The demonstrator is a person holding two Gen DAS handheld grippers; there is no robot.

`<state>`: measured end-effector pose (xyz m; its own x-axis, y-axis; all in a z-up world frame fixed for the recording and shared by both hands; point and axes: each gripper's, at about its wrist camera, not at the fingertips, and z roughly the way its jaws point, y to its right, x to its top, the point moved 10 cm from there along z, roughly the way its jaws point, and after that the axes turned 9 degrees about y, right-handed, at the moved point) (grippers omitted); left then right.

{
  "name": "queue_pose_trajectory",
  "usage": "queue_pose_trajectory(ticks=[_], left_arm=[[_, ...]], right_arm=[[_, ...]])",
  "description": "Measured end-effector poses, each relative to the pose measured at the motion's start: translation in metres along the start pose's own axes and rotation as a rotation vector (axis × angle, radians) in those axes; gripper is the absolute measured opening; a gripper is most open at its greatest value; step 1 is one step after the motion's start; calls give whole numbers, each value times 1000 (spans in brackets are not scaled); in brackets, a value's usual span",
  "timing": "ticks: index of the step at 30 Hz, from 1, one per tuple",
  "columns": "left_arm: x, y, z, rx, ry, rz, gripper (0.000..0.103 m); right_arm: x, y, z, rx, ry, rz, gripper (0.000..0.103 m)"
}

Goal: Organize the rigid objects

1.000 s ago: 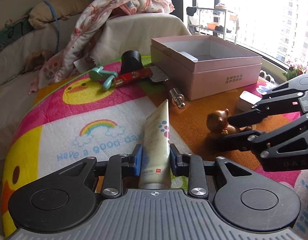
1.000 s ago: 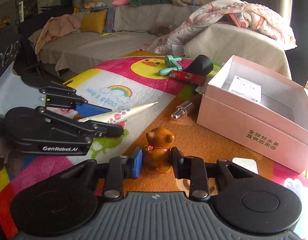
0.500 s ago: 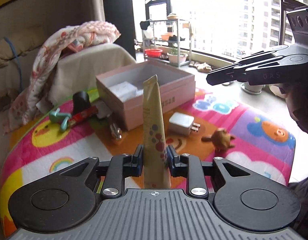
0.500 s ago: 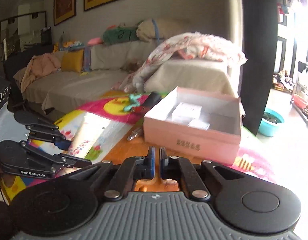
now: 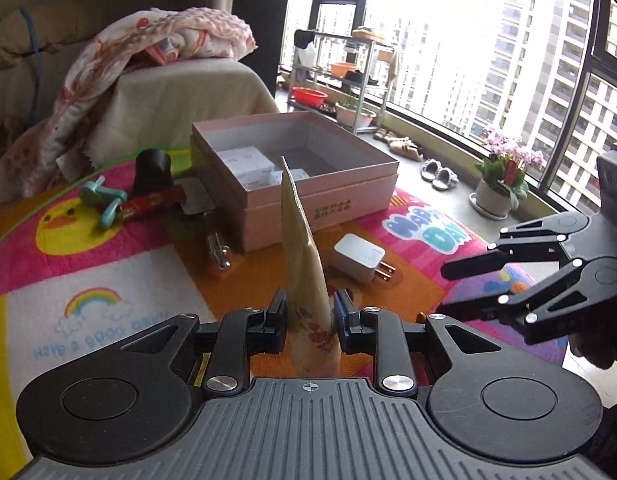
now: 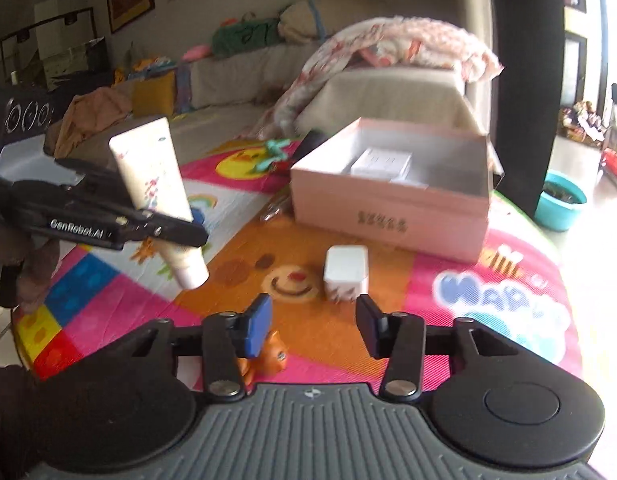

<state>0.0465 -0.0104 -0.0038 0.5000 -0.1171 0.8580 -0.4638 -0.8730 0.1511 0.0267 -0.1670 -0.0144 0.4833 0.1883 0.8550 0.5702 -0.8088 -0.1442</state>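
My left gripper (image 5: 309, 314) is shut on a cream tube (image 5: 302, 264) and holds it upright above the mat; the tube also shows in the right wrist view (image 6: 154, 184), cap down. My right gripper (image 6: 313, 322) is open and empty, low over the mat, just short of the white charger (image 6: 345, 274). The charger also shows in the left wrist view (image 5: 360, 258). A small brown bear figurine (image 6: 274, 354) lies under the right gripper's left finger. The open pink box (image 5: 296, 172) stands behind, with white boxes inside.
Beside the box lie a metal cylinder (image 5: 218, 250), a red strip (image 5: 152, 202), a teal toy (image 5: 102, 200) and a black cylinder (image 5: 152, 166). A sofa with a blanket (image 5: 148, 60) is behind. The mat's edge drops off at the right (image 5: 540, 280).
My left gripper lifted the tube off the mat and turned toward the box. My right gripper let go of the bear, rose shut, then came down open near the charger.
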Motion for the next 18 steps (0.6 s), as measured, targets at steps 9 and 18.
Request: queue_pose_trajectory(ticks=[9, 18], left_arm=[[-12, -4, 1, -7, -21, -22, 27], [-18, 0, 5, -26, -35, -35, 27]], right_arm=[[-39, -33, 24, 9, -103, -105, 55], [-34, -5, 1, -100, -56, -177, 64]])
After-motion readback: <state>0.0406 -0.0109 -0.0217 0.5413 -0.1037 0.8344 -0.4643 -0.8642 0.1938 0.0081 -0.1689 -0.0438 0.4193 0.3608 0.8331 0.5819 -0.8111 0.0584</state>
